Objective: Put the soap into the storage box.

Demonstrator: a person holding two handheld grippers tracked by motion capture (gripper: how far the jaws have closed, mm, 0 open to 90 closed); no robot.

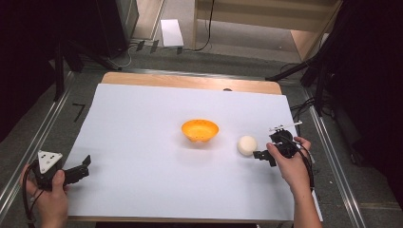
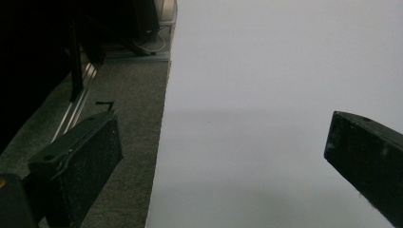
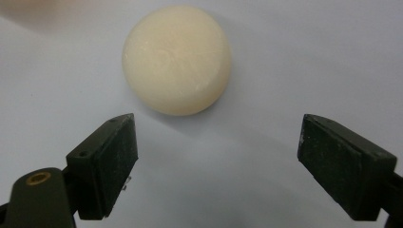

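A pale cream round puck [image 1: 247, 145] lies on the white sheet [image 1: 142, 142], just right of an orange bowl [image 1: 200, 130] that stands near the middle. My right gripper [image 1: 260, 153] sits immediately right of the puck, held in a hand. In the right gripper view the puck [image 3: 177, 59] lies just ahead of the right gripper [image 3: 216, 137], whose jaws are open and wide apart with nothing between them. My left gripper [image 1: 84, 167] rests at the sheet's near left corner, far from both objects. In its own view the left gripper [image 2: 223, 137] is open over the sheet's left edge.
The white sheet covers a wooden table [image 1: 190, 81] with its far edge bare. Grey carpet [image 2: 128, 95] and a metal rail [image 1: 28, 142] run along the left side. Black stands and cables [image 1: 304, 109] sit to the right and at the back.
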